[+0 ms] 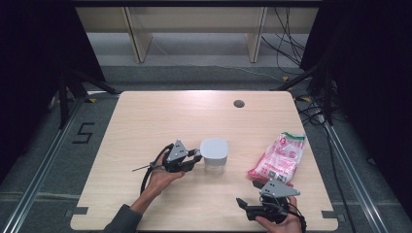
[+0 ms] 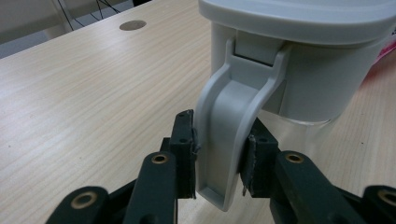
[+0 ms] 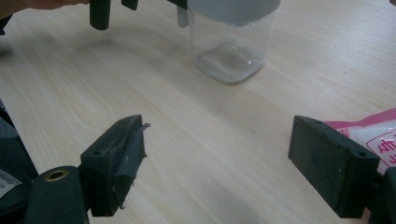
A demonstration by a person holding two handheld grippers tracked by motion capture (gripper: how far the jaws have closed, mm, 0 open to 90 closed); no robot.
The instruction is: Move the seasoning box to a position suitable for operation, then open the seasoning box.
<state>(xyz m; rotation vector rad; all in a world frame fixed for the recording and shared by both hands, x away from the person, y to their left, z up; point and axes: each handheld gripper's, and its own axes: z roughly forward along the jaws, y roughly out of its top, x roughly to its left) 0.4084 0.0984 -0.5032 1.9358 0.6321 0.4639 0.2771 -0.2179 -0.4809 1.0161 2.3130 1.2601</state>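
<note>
Lid (image 2: 299, 18) cut off at the top edge.

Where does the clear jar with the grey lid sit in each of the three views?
High view: jar at table centre, beside the left gripper.
Left gripper view: upper right, its clasp between the jaws.
Right gripper view: top centre.
Shared landmark: the pink bag.

We see a pink and white bag (image 1: 278, 158) lying near the right edge of the wooden table (image 1: 155, 116), perhaps holding white grains, and a round dark hole (image 1: 238, 103) toward the far edge.
</note>
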